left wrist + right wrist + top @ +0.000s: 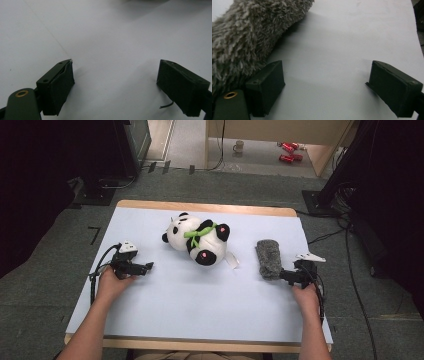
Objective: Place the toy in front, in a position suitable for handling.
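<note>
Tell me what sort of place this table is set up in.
Most likely a lab or studio corner used for recording. The table is covered with a plain white sheet, black equipment stands and loose cables sit on grey carpet around it, and a mug and red cans stand on the floor behind.

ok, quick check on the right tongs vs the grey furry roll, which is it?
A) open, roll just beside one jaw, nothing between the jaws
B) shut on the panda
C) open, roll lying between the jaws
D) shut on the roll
A: in the right gripper view the right tongs stand wide open over bare white table, and the grey furry roll lies just outside one jaw, not between the two.
</note>
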`<state>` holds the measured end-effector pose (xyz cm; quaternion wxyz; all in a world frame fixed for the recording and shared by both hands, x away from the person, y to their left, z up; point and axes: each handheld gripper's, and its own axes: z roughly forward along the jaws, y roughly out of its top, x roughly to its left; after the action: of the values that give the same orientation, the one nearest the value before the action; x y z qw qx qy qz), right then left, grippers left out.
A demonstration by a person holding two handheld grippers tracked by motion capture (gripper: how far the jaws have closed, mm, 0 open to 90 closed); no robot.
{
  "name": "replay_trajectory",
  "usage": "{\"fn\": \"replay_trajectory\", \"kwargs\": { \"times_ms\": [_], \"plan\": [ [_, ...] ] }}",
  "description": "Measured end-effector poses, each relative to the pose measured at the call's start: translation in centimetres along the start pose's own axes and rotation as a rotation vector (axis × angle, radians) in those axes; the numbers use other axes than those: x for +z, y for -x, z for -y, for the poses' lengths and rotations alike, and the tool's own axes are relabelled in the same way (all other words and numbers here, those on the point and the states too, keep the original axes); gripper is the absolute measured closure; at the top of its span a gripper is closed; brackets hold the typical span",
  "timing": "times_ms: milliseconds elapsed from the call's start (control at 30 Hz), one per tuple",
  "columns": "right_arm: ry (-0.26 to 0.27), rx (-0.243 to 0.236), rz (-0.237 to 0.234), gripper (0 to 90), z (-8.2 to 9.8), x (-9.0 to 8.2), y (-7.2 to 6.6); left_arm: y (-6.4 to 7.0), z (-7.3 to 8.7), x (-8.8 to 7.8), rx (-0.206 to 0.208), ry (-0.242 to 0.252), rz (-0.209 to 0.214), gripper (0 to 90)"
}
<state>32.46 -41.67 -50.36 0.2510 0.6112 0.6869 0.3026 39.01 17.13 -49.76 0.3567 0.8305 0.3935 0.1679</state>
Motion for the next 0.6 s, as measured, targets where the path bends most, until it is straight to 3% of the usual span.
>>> {"fn": "replay_trajectory", "kwargs": {
  "times_ms": [600],
  "plan": [
    [0.0, 0.002, -0.001, 12.2, 0.0, 0.01, 0.01, -0.01, -0.14, 0.03, -0.003, -0.008, -0.003, 13.6]
  ]
}}
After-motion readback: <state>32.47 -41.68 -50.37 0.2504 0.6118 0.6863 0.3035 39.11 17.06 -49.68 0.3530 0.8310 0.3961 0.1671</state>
